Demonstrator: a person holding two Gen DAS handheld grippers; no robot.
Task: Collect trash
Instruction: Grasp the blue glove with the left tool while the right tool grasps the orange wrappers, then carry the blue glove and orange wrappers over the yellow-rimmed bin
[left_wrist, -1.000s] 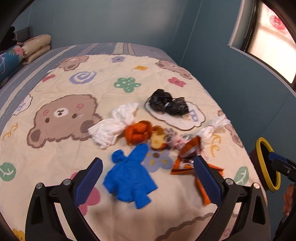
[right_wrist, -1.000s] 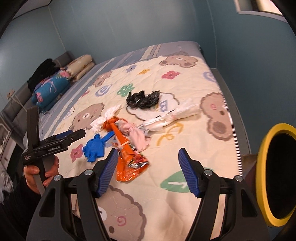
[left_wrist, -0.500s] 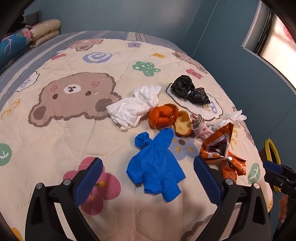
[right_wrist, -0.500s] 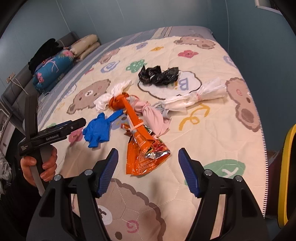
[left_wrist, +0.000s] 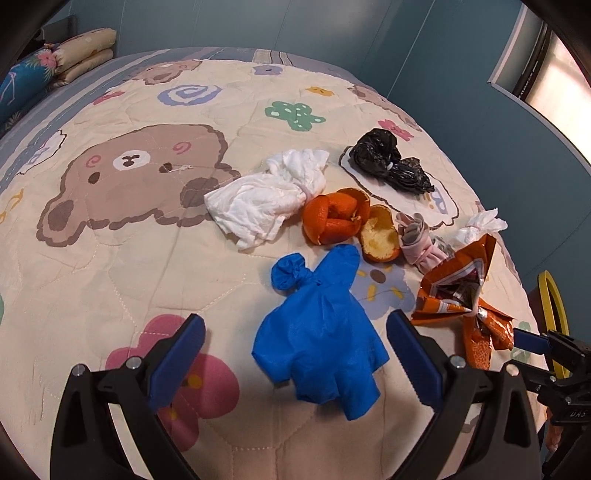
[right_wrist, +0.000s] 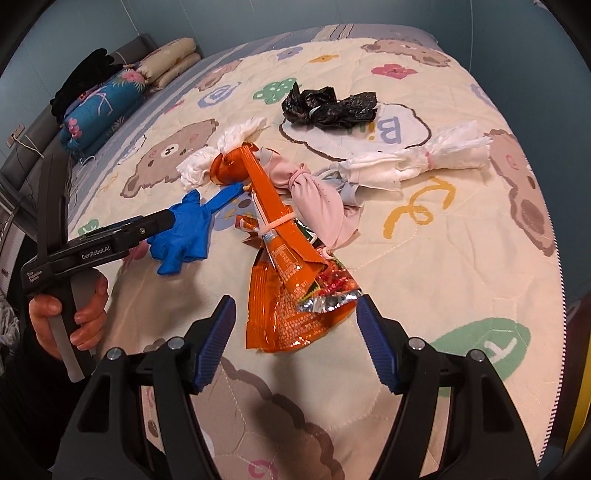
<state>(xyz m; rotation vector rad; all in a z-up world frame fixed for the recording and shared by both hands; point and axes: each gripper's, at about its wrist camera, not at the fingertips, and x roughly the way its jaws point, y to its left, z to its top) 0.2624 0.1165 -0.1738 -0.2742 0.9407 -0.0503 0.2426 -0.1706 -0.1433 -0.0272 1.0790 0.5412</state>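
Both open, empty: left gripper (left_wrist: 295, 360) straddles blue glove (left_wrist: 317, 347), right gripper (right_wrist: 295, 339) over orange snack wrapper (right_wrist: 291, 295) on quilt (right_wrist: 461, 277) (slick foil could slip, or pads pinch quilt).

Even indoor light falls across the quilted bed (left_wrist: 110, 258), bright and sharp at centre in both wrist views. A window (left_wrist: 561, 85) at upper right of the left view is blown out to pale glare. Soft shadows pool under the fingers (right_wrist: 214, 343) near the lower edge. Fisheye distortion bows the bed and walls; black vignetting fills the corners.
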